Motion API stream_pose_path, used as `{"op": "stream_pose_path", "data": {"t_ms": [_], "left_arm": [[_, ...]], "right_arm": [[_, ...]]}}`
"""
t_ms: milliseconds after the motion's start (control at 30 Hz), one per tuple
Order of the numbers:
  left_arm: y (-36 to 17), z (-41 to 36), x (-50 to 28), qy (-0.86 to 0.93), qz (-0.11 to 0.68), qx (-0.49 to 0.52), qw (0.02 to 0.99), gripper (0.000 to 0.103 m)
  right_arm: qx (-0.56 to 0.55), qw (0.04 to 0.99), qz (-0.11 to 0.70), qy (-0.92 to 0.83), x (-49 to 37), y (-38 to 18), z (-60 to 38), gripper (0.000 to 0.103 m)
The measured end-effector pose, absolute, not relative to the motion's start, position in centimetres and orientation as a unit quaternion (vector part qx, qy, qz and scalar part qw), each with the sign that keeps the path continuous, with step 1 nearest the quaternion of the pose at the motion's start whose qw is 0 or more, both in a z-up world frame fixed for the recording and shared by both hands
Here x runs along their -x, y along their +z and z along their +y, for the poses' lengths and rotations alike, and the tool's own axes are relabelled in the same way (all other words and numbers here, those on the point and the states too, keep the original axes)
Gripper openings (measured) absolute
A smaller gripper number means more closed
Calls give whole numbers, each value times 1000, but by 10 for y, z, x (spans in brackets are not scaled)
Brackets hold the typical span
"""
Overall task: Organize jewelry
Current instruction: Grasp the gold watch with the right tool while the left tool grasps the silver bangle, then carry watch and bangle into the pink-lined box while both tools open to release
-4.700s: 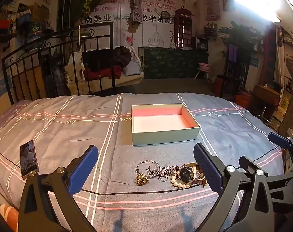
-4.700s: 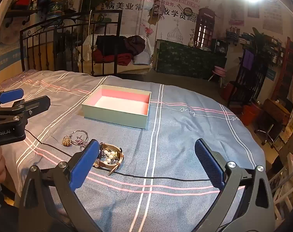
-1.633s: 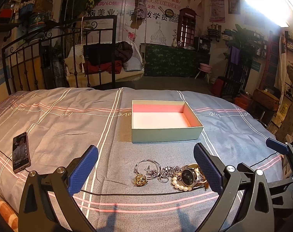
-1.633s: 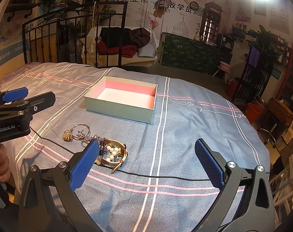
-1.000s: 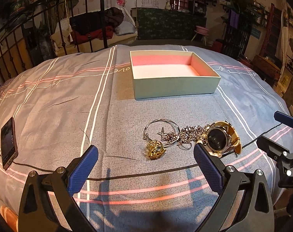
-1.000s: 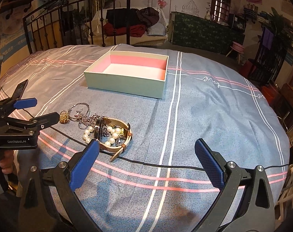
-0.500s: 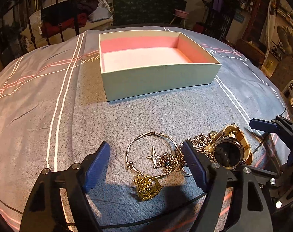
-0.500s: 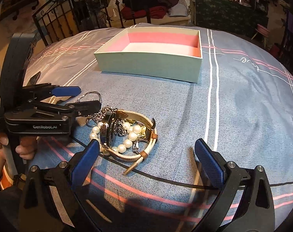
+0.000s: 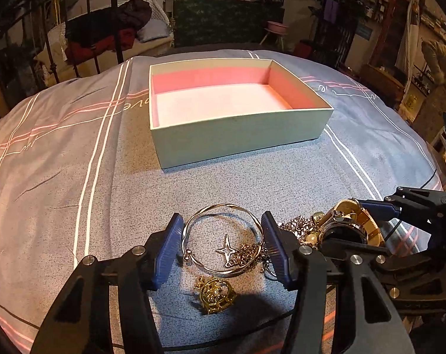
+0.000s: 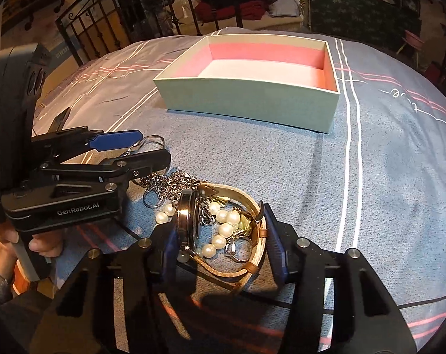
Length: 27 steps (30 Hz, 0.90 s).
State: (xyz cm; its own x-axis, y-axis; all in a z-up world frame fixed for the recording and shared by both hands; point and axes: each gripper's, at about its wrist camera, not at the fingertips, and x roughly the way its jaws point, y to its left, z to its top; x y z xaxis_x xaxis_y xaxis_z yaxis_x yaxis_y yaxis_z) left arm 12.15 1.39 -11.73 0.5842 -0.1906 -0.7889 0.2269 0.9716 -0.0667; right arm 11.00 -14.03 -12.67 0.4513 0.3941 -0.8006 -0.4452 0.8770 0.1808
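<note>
An open mint box with a pink lining [image 9: 237, 135] [image 10: 246, 100] stands on the bed beyond a heap of jewelry. My left gripper [image 9: 222, 224] [image 10: 147, 147] is closing on a thin gold bangle [image 9: 223, 206], a blue pad against each side of it. Inside the ring lies a star pendant on a chain [image 9: 227, 249], and a gold openwork charm [image 9: 215, 295] sits in front. My right gripper [image 10: 220, 230] [image 9: 352, 227] is closing on a gold watch [image 10: 189, 218] [image 9: 352, 209], its pads against the case and the strap. Pearls [image 10: 225, 228] lie inside the strap.
A black cable [image 9: 252, 329] [image 10: 311, 301] crosses the grey striped bedsheet [image 9: 75, 153] in front of the jewelry. A silver chain [image 10: 169, 183] trails between the two grippers. A hand [image 10: 43, 244] holds the left gripper. An iron bed rail [image 10: 110, 20] stands behind the bed.
Both grippers have come down to the jewelry and narrowed from wide open. The left now brackets the bangle and the right brackets the watch.
</note>
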Motion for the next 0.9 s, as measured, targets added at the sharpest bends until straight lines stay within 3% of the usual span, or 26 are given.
{"op": "stream_pose_path", "data": {"t_ms": [467,667,900], "left_arm": [[-76,9,-124,-101,404,-7,909,54],[-17,11,-167,-80,352,7,932,54],[4,4,-238,-38,364,1,931,54]], "right_arm": [[56,885,401,230,-118,-85,-145,51],[59,914,340,215,-165,-34,-148,51],[46,919,352,173,-248,-22,-150,51]]}}
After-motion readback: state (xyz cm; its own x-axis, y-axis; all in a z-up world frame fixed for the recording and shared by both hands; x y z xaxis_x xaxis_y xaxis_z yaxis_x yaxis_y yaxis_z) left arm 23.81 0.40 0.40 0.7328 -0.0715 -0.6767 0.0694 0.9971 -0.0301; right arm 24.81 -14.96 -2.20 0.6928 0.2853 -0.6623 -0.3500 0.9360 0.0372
